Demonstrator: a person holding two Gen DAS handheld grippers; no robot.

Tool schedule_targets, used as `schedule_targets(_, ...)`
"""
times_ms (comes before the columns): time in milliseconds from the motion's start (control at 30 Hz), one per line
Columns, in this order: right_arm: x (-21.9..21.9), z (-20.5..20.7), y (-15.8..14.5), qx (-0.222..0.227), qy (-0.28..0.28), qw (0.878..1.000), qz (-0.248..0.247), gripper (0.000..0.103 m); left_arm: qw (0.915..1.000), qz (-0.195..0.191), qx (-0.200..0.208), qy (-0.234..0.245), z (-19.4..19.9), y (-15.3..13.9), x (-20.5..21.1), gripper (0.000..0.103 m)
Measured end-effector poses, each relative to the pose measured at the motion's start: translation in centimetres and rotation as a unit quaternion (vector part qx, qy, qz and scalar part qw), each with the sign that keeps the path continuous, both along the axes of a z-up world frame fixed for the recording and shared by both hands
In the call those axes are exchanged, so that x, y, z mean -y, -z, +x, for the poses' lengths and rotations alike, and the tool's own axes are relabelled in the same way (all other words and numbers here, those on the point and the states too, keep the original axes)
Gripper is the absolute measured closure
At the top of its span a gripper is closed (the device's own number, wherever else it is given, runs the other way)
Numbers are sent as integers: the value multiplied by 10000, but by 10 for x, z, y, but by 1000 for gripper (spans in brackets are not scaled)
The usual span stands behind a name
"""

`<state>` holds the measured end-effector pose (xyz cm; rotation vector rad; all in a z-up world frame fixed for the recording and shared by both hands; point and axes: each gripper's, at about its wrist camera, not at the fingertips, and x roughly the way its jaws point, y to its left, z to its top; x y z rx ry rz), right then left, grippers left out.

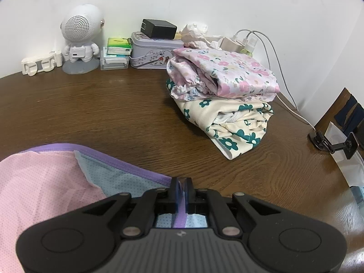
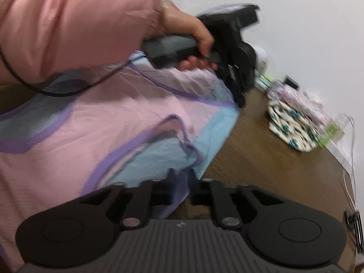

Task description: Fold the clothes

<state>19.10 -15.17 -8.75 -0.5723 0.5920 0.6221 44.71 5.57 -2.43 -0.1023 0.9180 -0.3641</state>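
I see a thin perforated mesh garment (image 1: 41,182), pink and pale blue with purple binding, lying rumpled on the wood-grain tabletop (image 1: 113,118). My left tongs (image 1: 181,195) pinch its purple hem; my right tongs (image 2: 182,188), blurred, look pressed together at its blue edge, which runs diagonally between them.

The left wrist view looks forward and down from close above the table (image 1: 113,113), facing the far wall (image 1: 204,0). The right wrist view, blurred, looks from nearer and leftward across the garment (image 2: 113,118). Both share the folded pile (image 1: 225,91) (image 2: 295,122) and table.
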Motion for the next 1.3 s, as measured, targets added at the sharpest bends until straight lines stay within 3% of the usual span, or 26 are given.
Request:
schedule_targets(333, 12, -1, 1, 57, 344, 9994, -13, 100, 10000, -45, 16, -61, 1, 2, -3, 100)
schedule_targets(433, 20, 1, -2, -12, 482, 9987, 177, 96, 9999, -105, 55, -23, -1, 1, -3, 93)
schedule_targets(467, 23, 1, -4, -14, 507, 9983, 281, 89, 9999, -145, 72, -6, -2, -1, -2, 90)
schedule_targets(533, 25, 1, -7, 0, 482, 9979, 422, 69, 9997, -241, 93, 5, -5, -5, -2, 81)
schedule_targets(600, 23, 1, -10, 9, 408, 9979, 503, 67, 9995, -307, 84, -40, -9, -10, -2, 60)
schedule_targets(667, 21, -1, -12, -7, 339, 9977, 590, 63, 9993, -353, 105, -63, -15, -17, -2, 51)
schedule_targets(767, 22, -6, -18, 34, 323, 9964, 787, 40, 9992, -367, 158, -74, -33, -33, -7, 30)
schedule_targets(833, 27, -11, -24, 44, 333, 9944, 1003, 19, 9989, -347, 304, -97, -51, -46, -13, 24)
schedule_targets(900, 33, -17, -30, -10, 344, 9915, 1256, 14, 9984, -322, 452, -114, -74, -60, -21, 16)
schedule_targets(967, 40, -23, -36, -49, 383, 9883, 1474, 0, 9976, -251, 620, -164, -101, -72, -29, 12)
schedule_targets(1133, 47, -43, -45, -180, 441, 9838, 1730, 0, 9945, 125, 1001, -284, -184, -88, -47, 4)
schedule_targets(1300, 48, -64, -51, -315, 474, 9799, 1912, 0, 9924, 519, 1011, -472, -268, -72, -64, 3)
